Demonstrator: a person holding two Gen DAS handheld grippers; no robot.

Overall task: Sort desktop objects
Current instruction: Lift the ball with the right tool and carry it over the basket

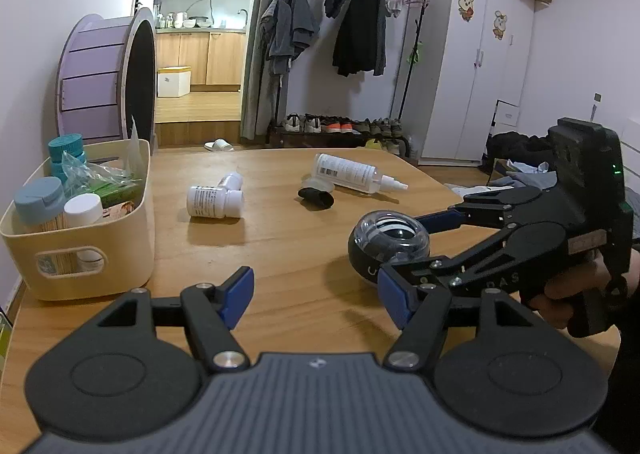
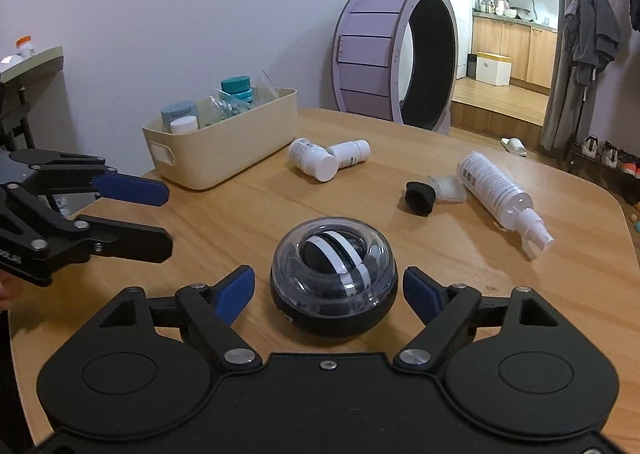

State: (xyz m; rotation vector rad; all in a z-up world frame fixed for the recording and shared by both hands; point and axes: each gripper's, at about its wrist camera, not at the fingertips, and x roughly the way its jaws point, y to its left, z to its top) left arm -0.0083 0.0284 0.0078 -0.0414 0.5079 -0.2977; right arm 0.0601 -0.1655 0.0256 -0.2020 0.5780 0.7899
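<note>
Left wrist view: left gripper point(image 1: 318, 296) spread wide, nothing between its blue pads, hovering over the wooden table point(image 1: 280, 254). Right gripper point(image 1: 404, 250) comes in from the right, jaws wide on either side of the gyro ball point(image 1: 386, 244), a glossy clear dome on a black base; contact unclear. Cream plastic basket point(image 1: 100, 254) at left holds capped bottles, a crinkly clear bag and green packets. Two white pill bottles point(image 1: 216, 199) lie on their sides mid-table, touching. Beyond them are a black cloth lump point(image 1: 316, 198) and a white spray bottle point(image 1: 356, 173) lying flat.

Right wrist view: right gripper point(image 2: 329, 292) wide, gyro ball point(image 2: 334, 280) sitting on the table between the pads, small gaps both sides. Left gripper point(image 2: 160, 213) at left, parted, empty. Basket point(image 2: 224, 157) behind, teal and blue caps showing. Pill bottles point(image 2: 326, 155), cloth lump point(image 2: 420, 197), spray bottle point(image 2: 500, 191) further back.
</note>
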